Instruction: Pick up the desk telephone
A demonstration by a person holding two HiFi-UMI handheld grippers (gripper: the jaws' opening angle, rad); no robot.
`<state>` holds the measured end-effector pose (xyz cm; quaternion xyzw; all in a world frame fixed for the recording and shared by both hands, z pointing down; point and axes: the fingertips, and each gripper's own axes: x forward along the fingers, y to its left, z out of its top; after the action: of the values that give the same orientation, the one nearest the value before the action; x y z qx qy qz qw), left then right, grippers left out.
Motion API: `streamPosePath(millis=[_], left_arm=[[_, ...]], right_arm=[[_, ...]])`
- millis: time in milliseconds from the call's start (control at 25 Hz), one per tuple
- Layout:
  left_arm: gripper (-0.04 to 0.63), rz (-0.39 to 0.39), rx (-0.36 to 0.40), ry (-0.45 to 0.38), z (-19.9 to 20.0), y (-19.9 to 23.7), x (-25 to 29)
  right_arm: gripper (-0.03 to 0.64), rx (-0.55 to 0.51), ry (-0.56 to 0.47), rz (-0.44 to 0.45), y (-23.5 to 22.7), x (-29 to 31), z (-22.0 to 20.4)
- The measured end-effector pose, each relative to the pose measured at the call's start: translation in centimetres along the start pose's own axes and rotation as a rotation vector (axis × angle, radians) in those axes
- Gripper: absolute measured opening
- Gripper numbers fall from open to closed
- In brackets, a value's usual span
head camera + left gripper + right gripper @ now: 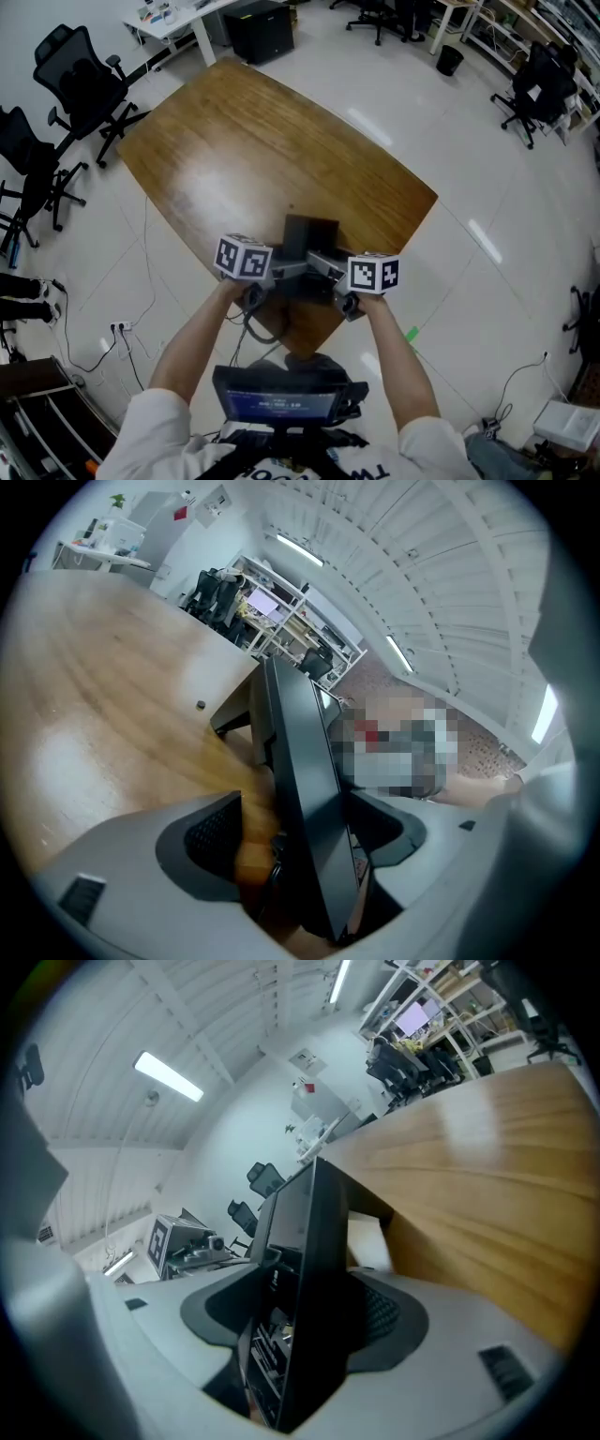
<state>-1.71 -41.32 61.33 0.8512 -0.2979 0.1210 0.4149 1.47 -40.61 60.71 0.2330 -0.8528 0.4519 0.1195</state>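
Note:
A black desk telephone point(311, 234) stands at the near corner of the wooden table point(234, 141). My left gripper point(292, 269) reaches it from the left and my right gripper point(324, 267) from the right. In the left gripper view the telephone point(302, 761) stands edge-on between the wide jaws of the left gripper point(300, 841). A strip of wood shows between the left pad point(211, 834) and the telephone. In the right gripper view the telephone point(314, 1269) fills the space within the right gripper point(309, 1321), both pads lying close beside it.
The telephone stands close to the table's near edge, with white floor beyond. Black office chairs point(80, 84) stand at the left, a black cabinet point(258, 28) beyond the table's far end. Cables point(122, 328) lie on the floor at the lower left.

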Motion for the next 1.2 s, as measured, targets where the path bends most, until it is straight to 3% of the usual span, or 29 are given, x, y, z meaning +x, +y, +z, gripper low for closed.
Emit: streamPosePath(millis=[160, 600, 1200], left_arm=[[0.268, -0.077, 0.004, -0.004, -0.2, -1.3, 0.5], [0.247, -0.085, -0.004, -0.065, 0.3, -1.6, -0.2], [0.242, -0.110, 0.088, -0.143, 2.1, -5.5, -2.7]], right_arm=[[0.279, 0.020, -0.001, 0.011, 0.1, 0.4, 0.1], [0.265, 0.016, -0.040, 0.041, 0.7, 0.2, 0.3], [0.264, -0.104, -0.126, 0.028, 4.1, -2.5, 1.7]])
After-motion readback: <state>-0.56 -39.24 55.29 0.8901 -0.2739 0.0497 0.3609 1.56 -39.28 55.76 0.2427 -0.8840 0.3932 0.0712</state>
